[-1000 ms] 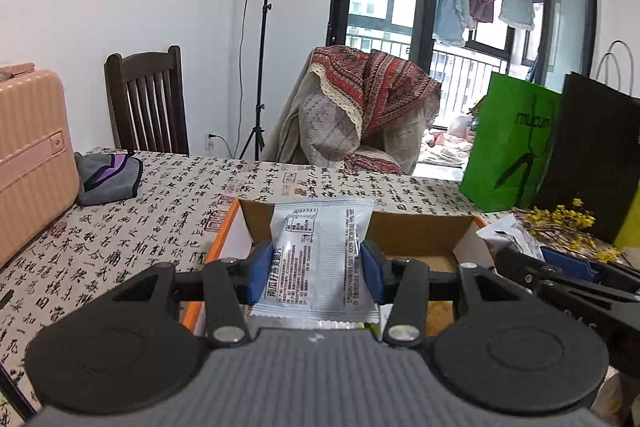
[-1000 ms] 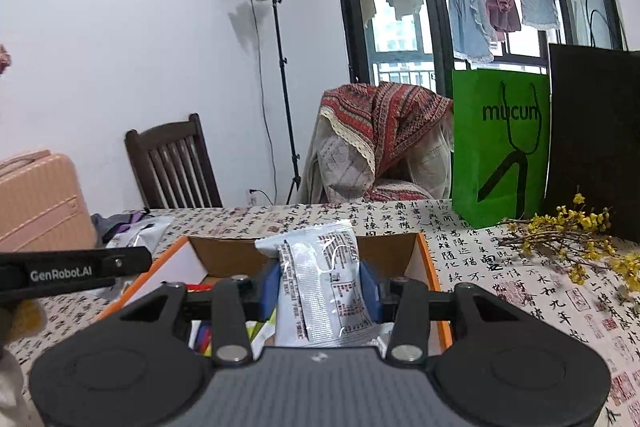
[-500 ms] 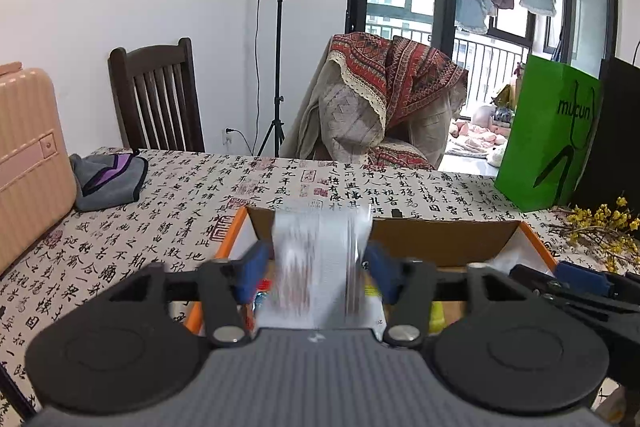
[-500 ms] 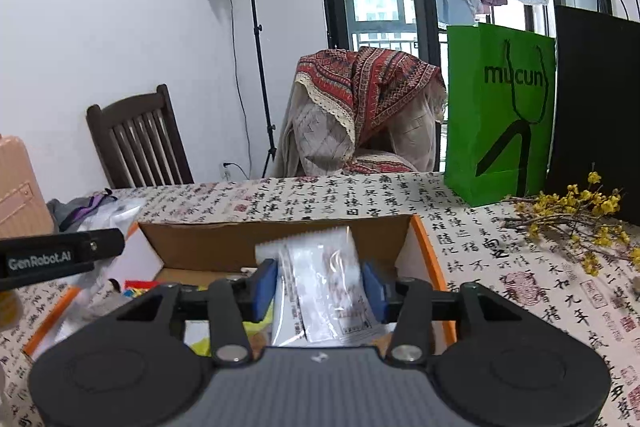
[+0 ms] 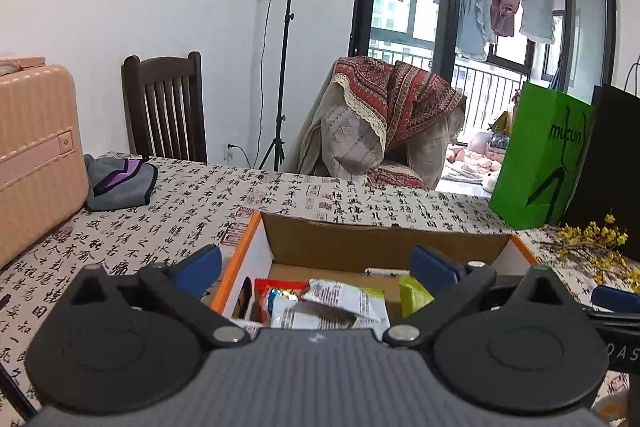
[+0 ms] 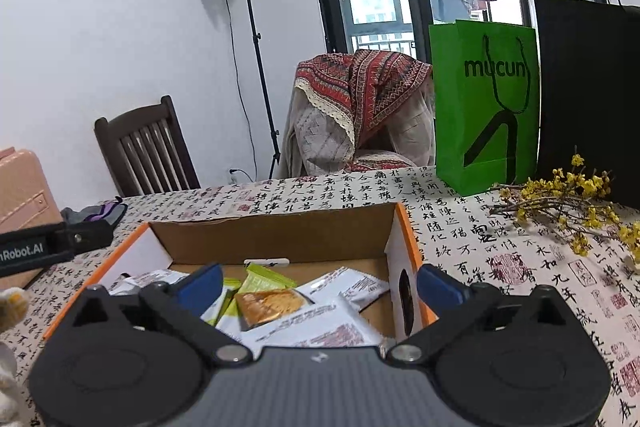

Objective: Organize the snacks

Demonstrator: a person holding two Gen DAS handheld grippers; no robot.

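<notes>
An open cardboard box with an orange rim (image 5: 384,243) (image 6: 276,231) stands on the table in both wrist views. Several snack packets lie inside: white ones (image 5: 344,301) (image 6: 320,327), a red one (image 5: 280,287), green ones (image 6: 264,277) and an orange one (image 6: 270,305). My left gripper (image 5: 316,265) is open and empty just above the box. My right gripper (image 6: 318,281) is open and empty above the box's right part. The right gripper's tip (image 5: 616,297) shows at the right edge of the left wrist view.
A calligraphy-print cloth (image 5: 180,211) covers the table. A pink suitcase (image 5: 32,155) and a grey pouch (image 5: 120,183) sit at the left. A green paper bag (image 6: 484,107), a black bag (image 6: 588,99) and yellow flower twigs (image 6: 568,199) stand at the right. Chairs stand behind the table.
Both grippers opened and let go of their white snack packets, which now lie in the box. Both grippers stay above the box.
</notes>
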